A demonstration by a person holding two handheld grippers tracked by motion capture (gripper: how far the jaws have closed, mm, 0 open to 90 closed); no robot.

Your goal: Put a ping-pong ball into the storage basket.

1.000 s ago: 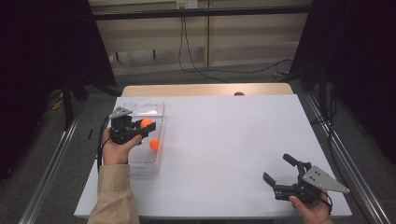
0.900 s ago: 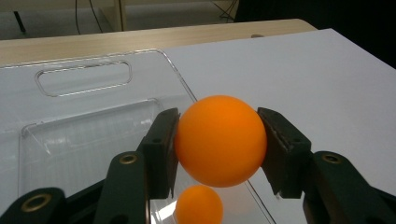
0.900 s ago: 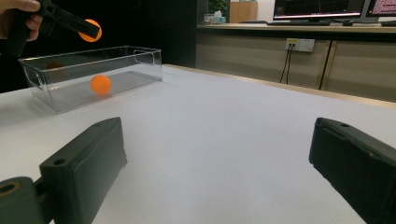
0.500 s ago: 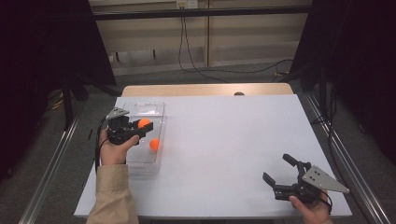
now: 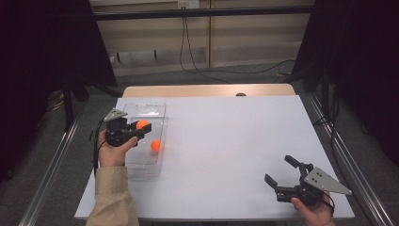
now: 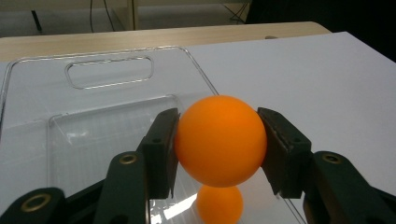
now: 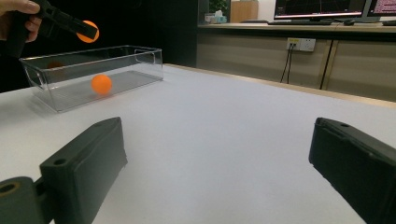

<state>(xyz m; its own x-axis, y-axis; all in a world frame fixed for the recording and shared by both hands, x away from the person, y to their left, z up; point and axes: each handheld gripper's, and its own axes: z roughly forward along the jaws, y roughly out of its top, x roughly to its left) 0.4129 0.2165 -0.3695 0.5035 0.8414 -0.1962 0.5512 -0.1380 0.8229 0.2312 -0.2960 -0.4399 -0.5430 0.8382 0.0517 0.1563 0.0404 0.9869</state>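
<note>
**Pinching one orange ball above the clear bin**

Holding our left gripper [image 5: 141,129] over the clear plastic bin [image 5: 160,113] at the table's left side, we have its two black jaws pressed against opposite sides of an orange ball [image 6: 219,140]. In the left gripper view the ball sits squarely between the pads, touching both, raised above the bin's floor. A second orange ball [image 5: 155,145] lies loose on the bin's bottom, just below and beyond the held one; the right gripper view shows it resting inside the transparent walls while the gripped ball hangs above the rim.

Our right gripper [image 5: 281,172] rests low near the front right corner of the white table [image 5: 235,141], well apart from the bin. Its jaws are spread wide, with bare tabletop showing between them, and they touch nothing we can see. Our right hand [image 5: 315,212] grips it from behind, the grey three-cornered plate on top

A dark cable trails from the left gripper past our left hand [image 5: 110,153]
</note>
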